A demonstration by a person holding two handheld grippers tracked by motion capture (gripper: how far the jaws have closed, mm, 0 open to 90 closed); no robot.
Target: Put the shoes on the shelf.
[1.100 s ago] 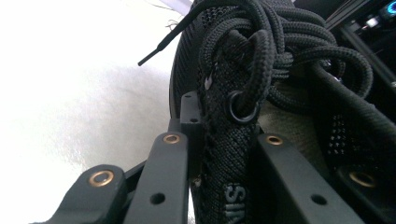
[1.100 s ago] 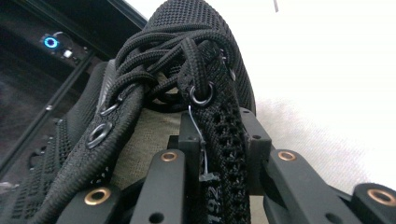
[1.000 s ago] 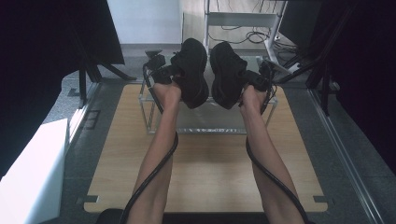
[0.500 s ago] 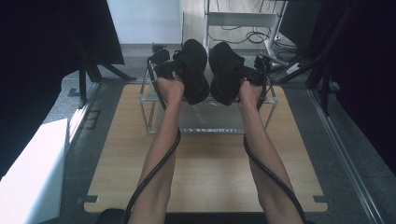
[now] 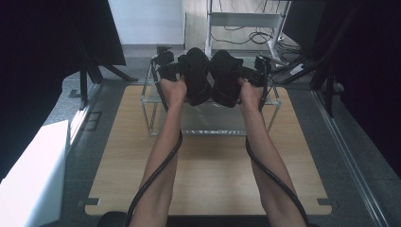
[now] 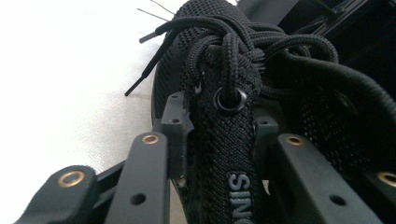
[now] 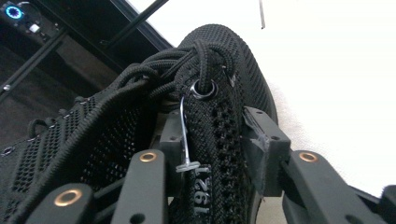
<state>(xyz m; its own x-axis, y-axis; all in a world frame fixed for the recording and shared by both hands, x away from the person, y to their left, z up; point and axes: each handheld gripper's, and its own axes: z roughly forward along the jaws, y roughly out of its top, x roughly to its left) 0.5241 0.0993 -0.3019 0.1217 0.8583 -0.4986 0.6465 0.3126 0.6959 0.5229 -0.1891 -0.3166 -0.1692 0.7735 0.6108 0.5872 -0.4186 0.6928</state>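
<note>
Each tongs is clamped on a black mesh shoe: left tongs (image 5: 176, 71) on the left shoe (image 5: 197, 75), right tongs (image 5: 251, 74) on the right shoe (image 5: 226, 78), side by side above the wire rack (image 5: 156, 101), toes away from the person.

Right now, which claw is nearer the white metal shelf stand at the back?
Right. The right claw sits just below the white metal shelf stand; the left claw is off to its left.

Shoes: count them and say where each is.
2. The left shoe is clamped in the left gripper, the right shoe in the right gripper, side by side above the rack.
</note>
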